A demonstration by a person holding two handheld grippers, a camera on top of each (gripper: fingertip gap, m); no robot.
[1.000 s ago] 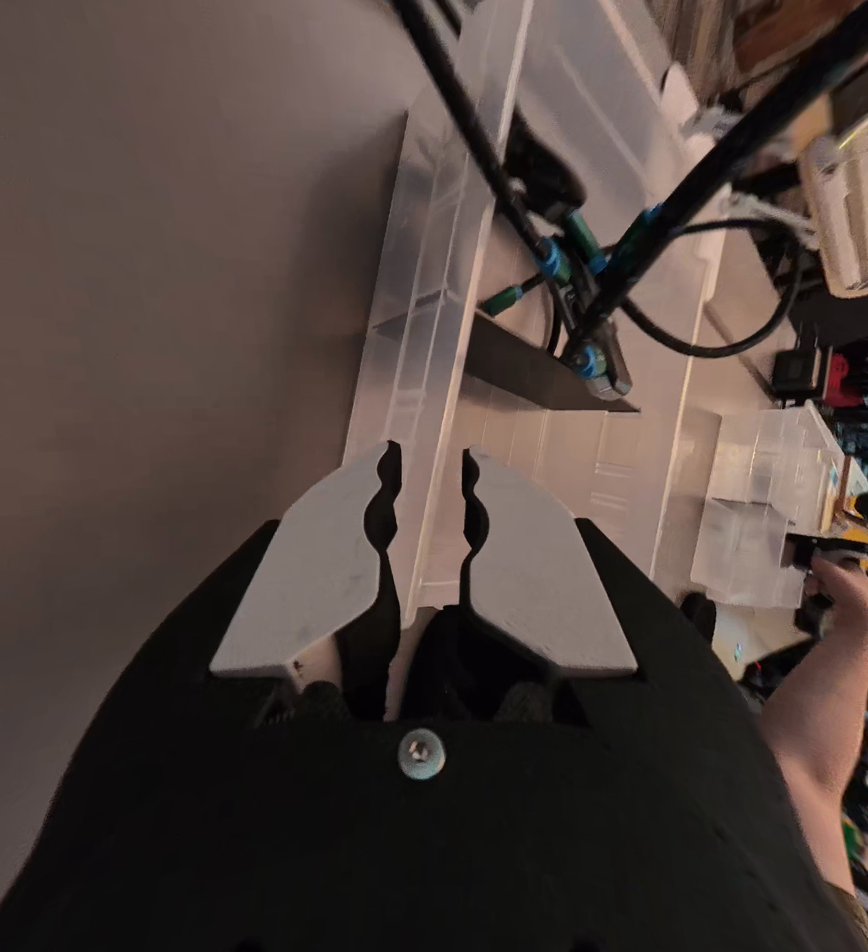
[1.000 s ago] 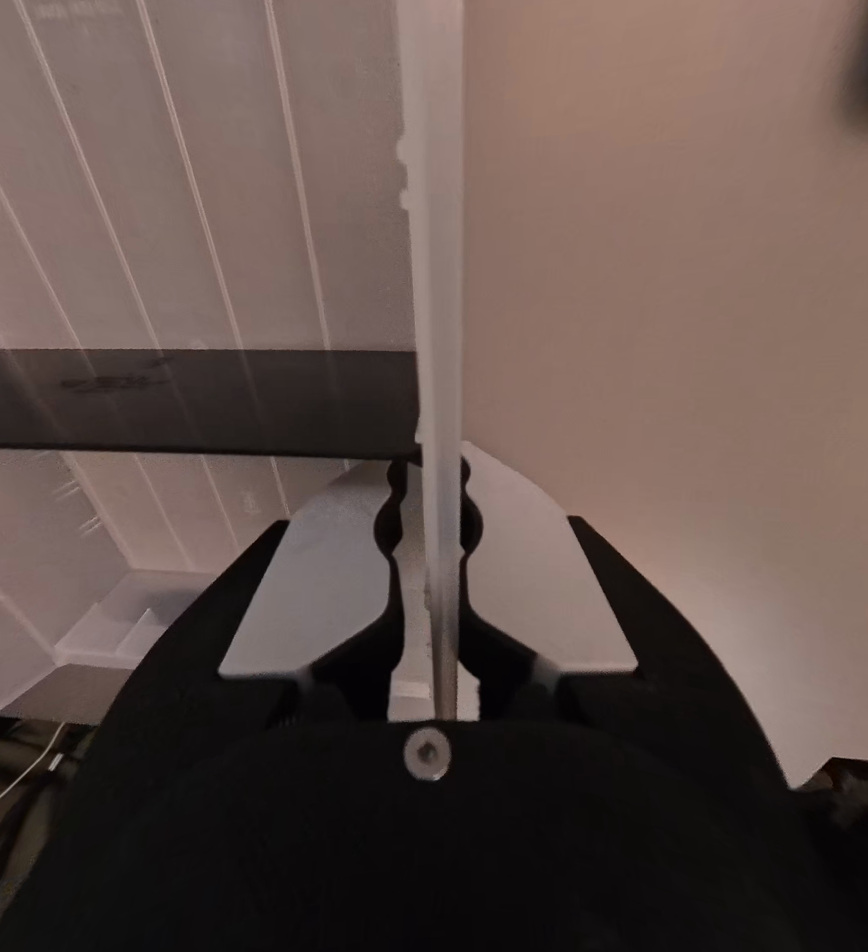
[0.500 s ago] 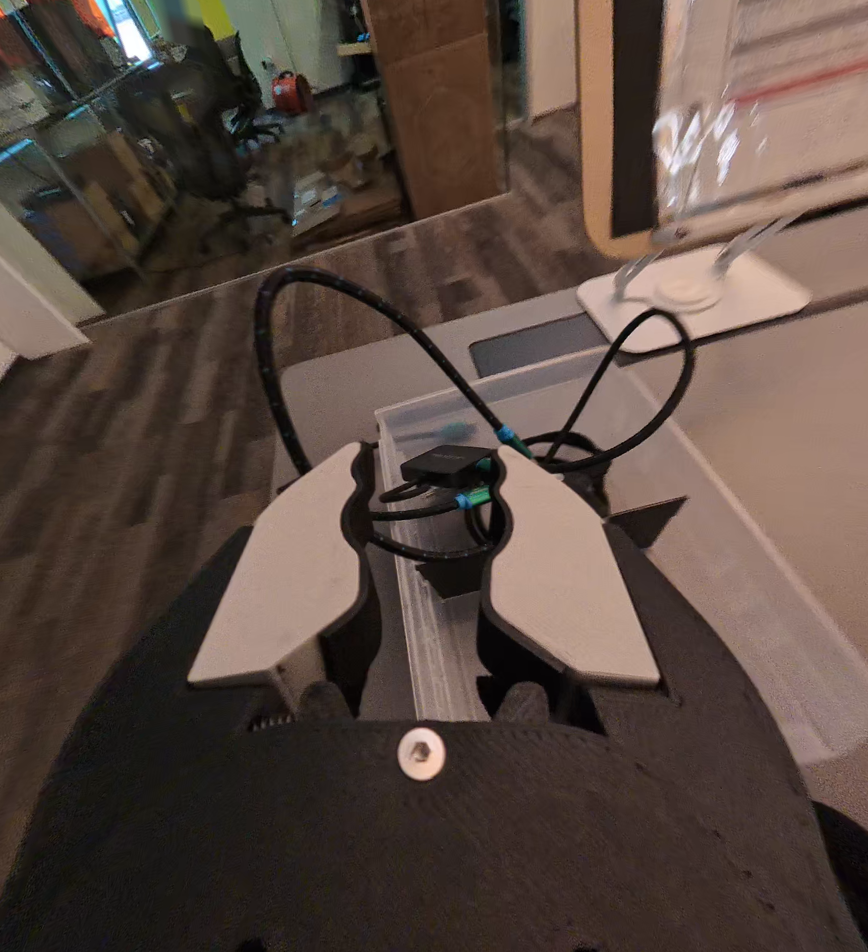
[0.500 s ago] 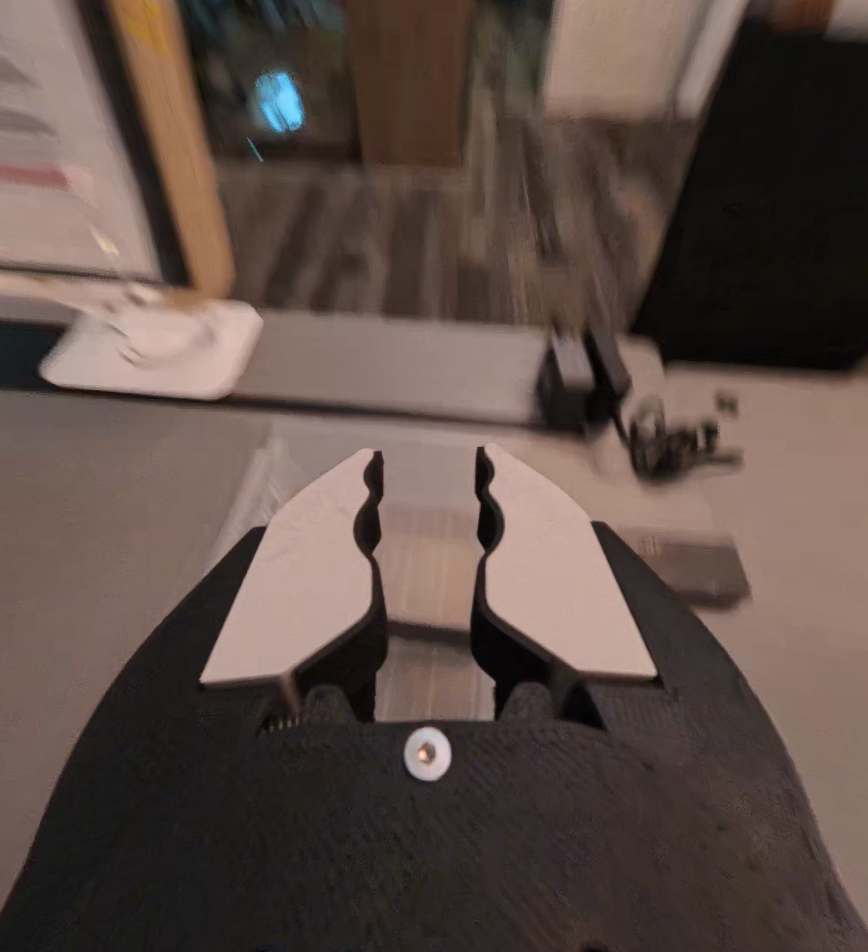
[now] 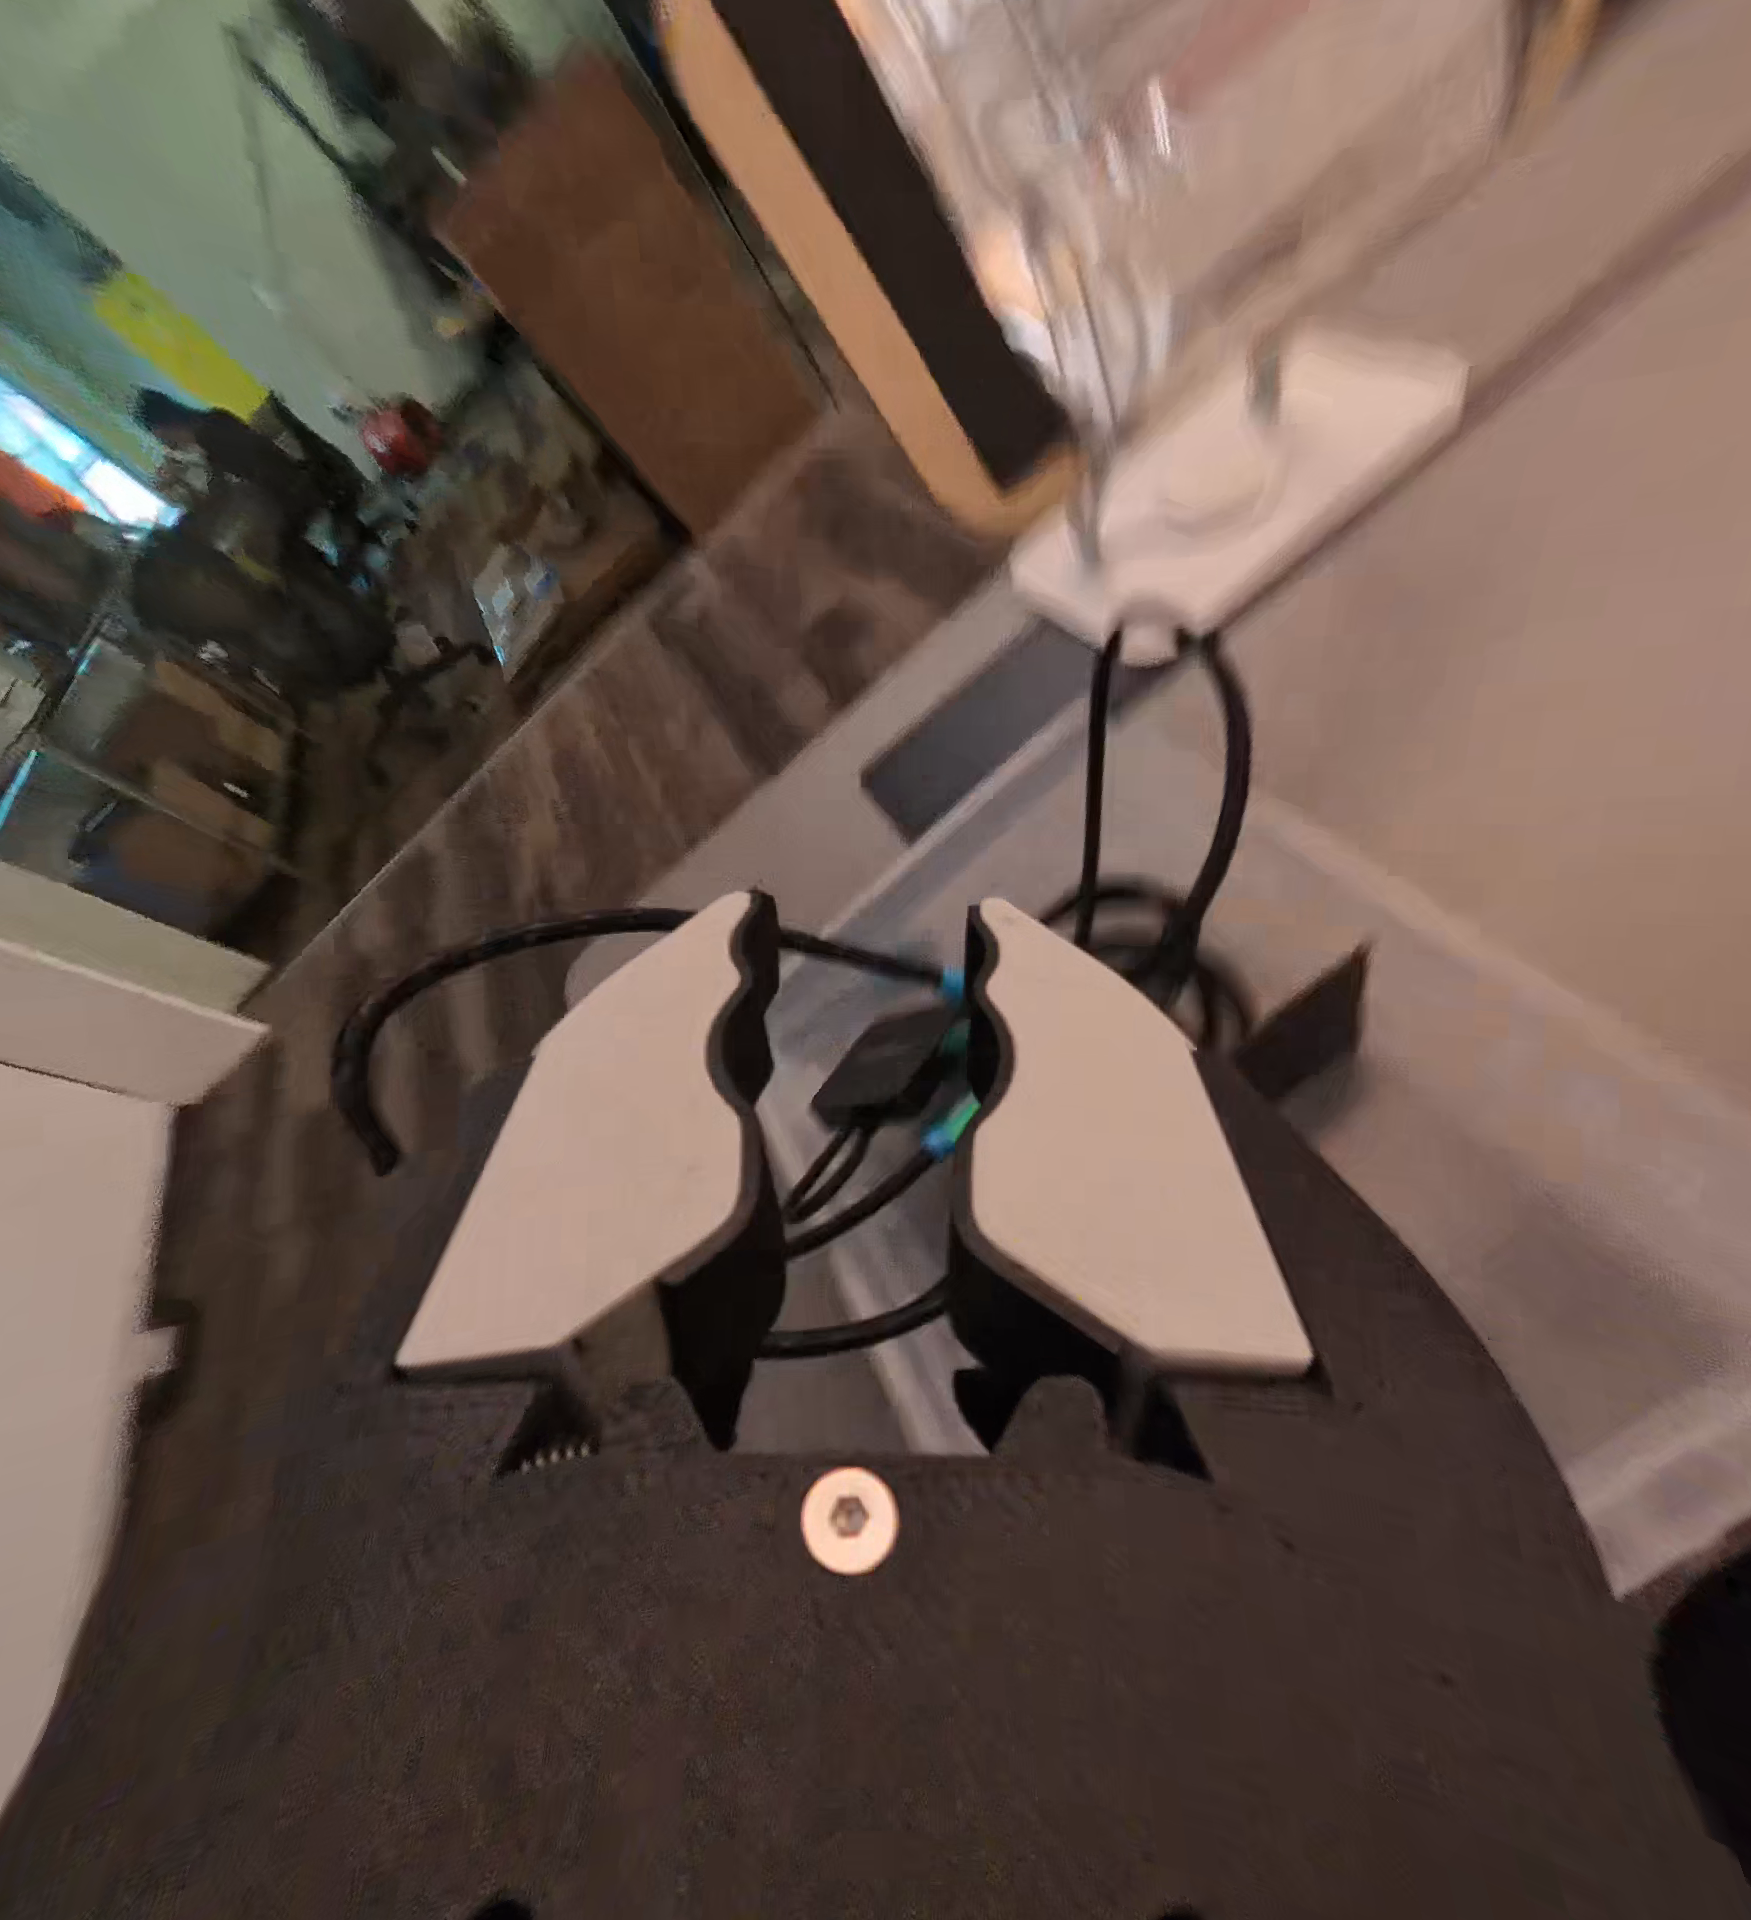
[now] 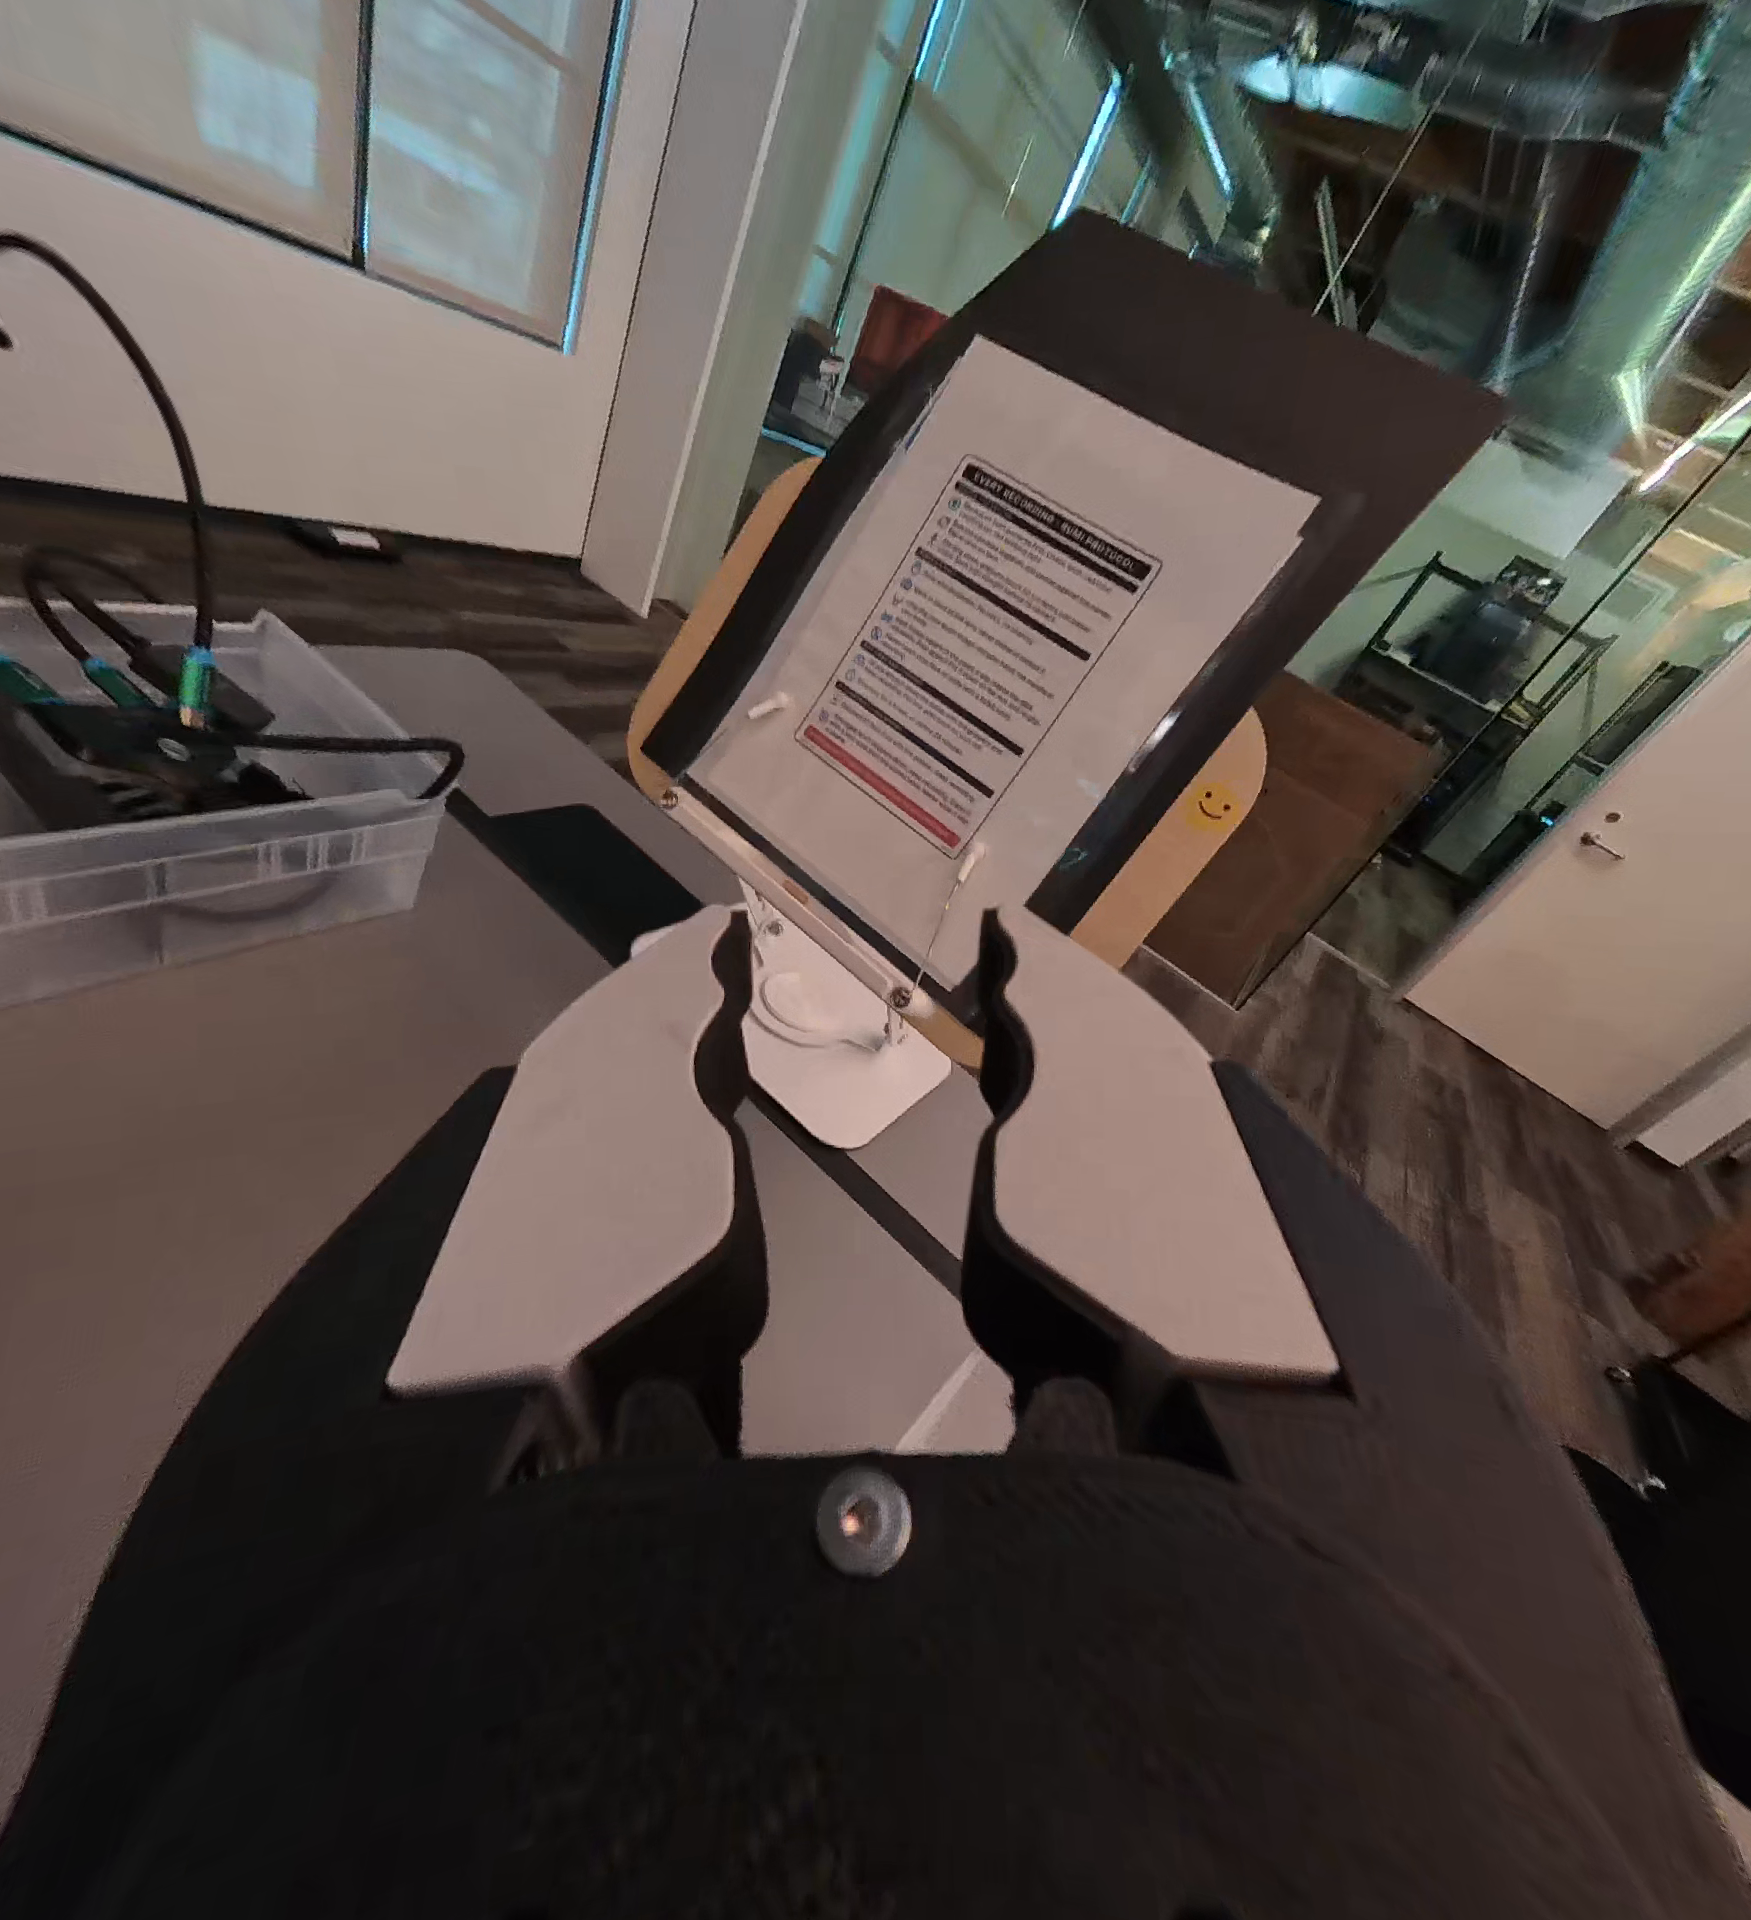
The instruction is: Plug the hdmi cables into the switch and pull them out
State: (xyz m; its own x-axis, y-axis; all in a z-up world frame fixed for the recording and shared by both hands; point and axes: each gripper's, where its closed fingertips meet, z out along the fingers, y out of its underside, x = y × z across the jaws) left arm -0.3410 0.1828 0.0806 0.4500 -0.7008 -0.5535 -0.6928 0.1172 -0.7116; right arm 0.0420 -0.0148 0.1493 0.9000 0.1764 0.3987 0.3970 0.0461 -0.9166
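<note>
A small black switch lies in a clear plastic bin on the grey table. Black HDMI cables with green and blue plugs meet it and loop above the bin. My left gripper is open and empty, just short of the bin, with the switch seen between its fingers. In the right wrist view the bin, the switch and the plugs are far to the left. My right gripper is open and empty, over the bare table.
A framed sheet on a white stand stands at the table's far edge, ahead of my right gripper; its base shows in the left wrist view. Beyond it are wood floor, glass walls and a black panel.
One second ago both grippers were closed around the bin's rims with it tipped up. They have let go and opened. The right gripper has swung away to the right, toward the stand.
</note>
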